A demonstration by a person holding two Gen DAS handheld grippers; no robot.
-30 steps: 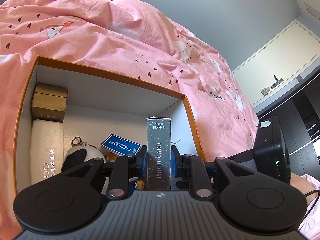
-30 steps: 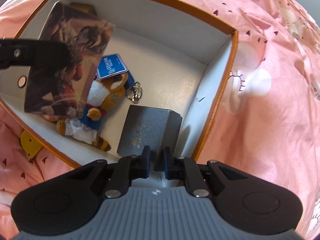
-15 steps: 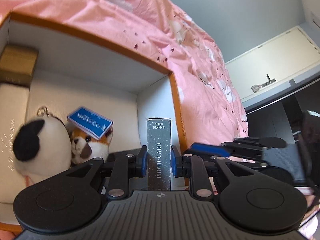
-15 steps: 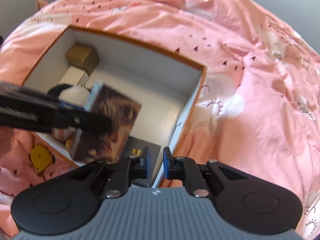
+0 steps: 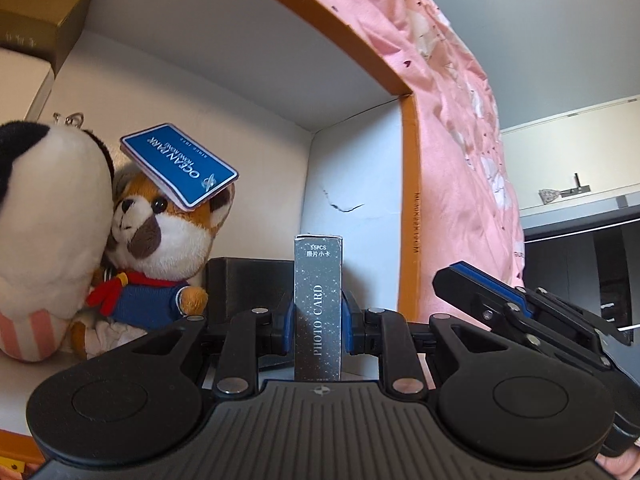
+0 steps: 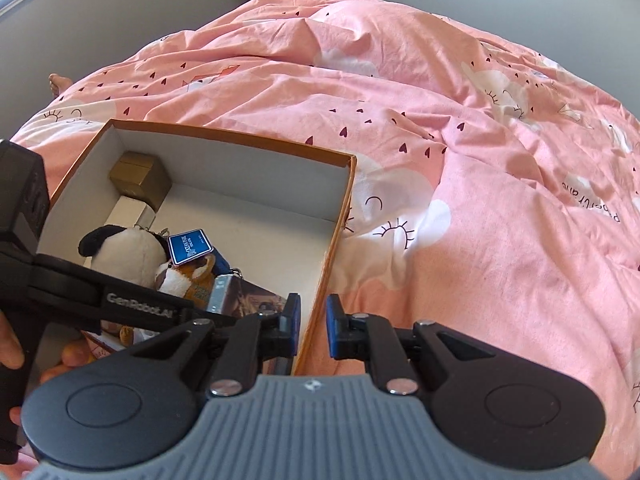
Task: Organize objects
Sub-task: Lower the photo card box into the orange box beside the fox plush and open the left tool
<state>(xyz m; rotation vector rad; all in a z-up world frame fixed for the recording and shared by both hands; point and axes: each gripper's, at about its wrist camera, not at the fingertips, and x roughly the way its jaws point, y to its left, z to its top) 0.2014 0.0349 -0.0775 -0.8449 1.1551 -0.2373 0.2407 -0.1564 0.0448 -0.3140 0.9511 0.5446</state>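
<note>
Left wrist view
Left tool: pinching the card box, which stands upright in the lower centre.
Box: white inside, orange rim; its corner is in the centre of the frame.
Fox toy: left of centre, with a blue tag on its head.
Panda toy: far left, touching the fox toy.
Black case: just behind the left tool.
Gold box: upper left corner.
Right tool: lower right, outside the box wall.

Right wrist view
Right tool: spread, holding nothing, low in the centre over the box rim.
Left tool: lower left, inside the box, with the card box in it.
Toys: the panda toy and fox toy lie together at left.
Bed: pink cover under the box.
</note>
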